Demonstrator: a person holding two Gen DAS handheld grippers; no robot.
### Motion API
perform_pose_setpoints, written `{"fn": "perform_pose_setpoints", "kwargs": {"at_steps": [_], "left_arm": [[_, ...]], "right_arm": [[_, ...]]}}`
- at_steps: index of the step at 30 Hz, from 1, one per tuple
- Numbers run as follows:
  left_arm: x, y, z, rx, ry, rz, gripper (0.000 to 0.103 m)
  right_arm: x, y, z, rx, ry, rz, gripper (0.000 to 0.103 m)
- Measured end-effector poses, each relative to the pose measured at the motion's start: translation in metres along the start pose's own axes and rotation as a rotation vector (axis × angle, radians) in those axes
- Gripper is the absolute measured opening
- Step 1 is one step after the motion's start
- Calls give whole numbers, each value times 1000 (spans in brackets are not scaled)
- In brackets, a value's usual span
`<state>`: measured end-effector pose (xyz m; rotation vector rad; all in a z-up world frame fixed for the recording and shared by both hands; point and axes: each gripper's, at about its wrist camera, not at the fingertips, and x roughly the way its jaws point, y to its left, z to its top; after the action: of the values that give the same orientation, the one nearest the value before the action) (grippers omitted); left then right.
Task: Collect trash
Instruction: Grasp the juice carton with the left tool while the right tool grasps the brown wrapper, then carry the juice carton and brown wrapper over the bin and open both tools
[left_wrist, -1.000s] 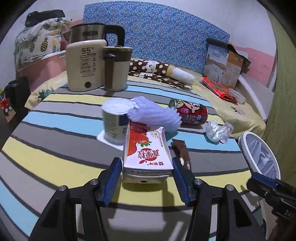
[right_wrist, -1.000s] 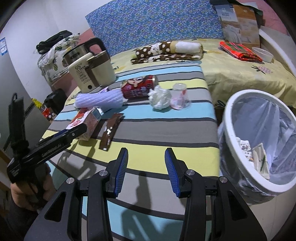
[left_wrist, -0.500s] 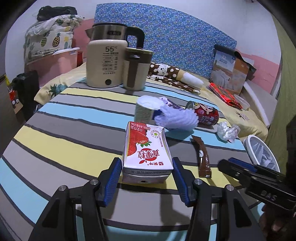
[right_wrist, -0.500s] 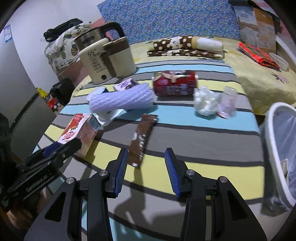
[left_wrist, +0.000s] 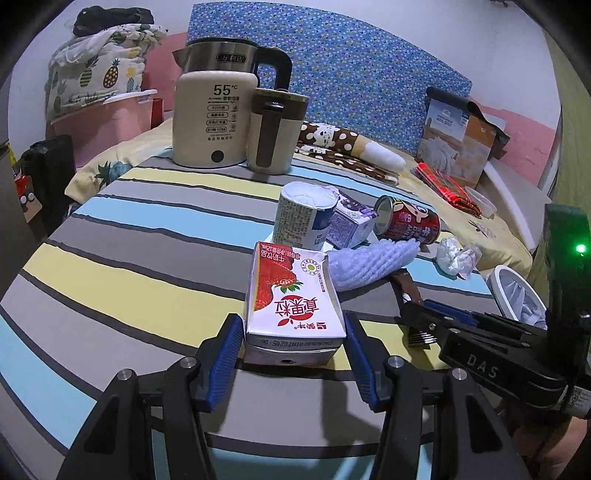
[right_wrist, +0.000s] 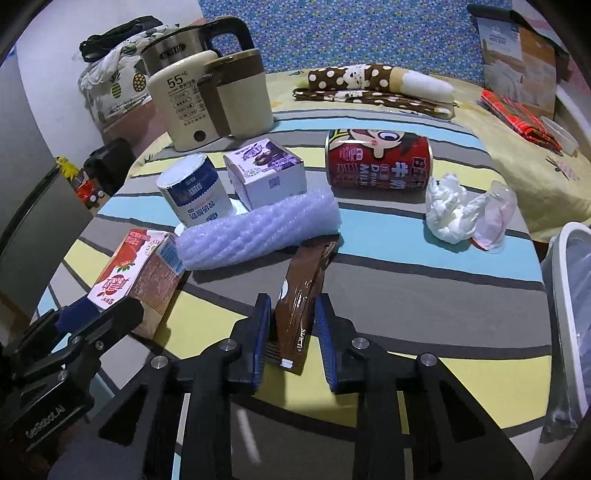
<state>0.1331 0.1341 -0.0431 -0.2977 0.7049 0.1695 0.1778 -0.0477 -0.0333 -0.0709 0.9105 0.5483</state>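
Two tongs are working at once on the striped round counter (right_wrist: 424, 288), so let's run left to right from the bubble-wrap roll. Well left of that pale lilac bubble-wrap roll (right_wrist: 258, 229), the left tongs (left_wrist: 293, 347) straddle the white-and-red strawberry milk carton (left_wrist: 293, 299), which lies flat on the cloth. Blue pads sit just at the carton's sides, but whether they actually press I cannot tell. If they're only resting there, a lift would leave the carton behind or let it tip out nose-first, since the hold is at its very end.

Just in front of the roll, the right tongs (right_wrist: 291, 336) are closing on the thin brown foil snack wrapper (right_wrist: 301, 299), with the wrapper's near end standing between the pads. Risk here: foil is slick and flat, so it may buckle, fold or squirt out as the pads meet. Its far end touches, perhaps tucks under, the roll, and a quick pull could drag that roll along.

Behind the roll stand a white-and-blue yogurt cup (right_wrist: 194, 192) and a small purple-printed white box (right_wrist: 267, 173), with a red cartoon-printed drink can (right_wrist: 378, 160) on its side to the right, free to roll if nudged. Right of the roll lies crumpled white tissue (right_wrist: 448, 210). Far right, off the counter edge, waits the white-rimmed lined bin (right_wrist: 569, 325); a loose hold could drop litter short of it.
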Motion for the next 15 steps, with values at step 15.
{"fn": "perform_pose_setpoints", "kwargs": {"at_steps": [15], "left_arm": [[-27, -29, -6, 47, -16, -6, 55]], "right_arm": [[-48, -4, -13, 3, -83, 42, 24]]}}
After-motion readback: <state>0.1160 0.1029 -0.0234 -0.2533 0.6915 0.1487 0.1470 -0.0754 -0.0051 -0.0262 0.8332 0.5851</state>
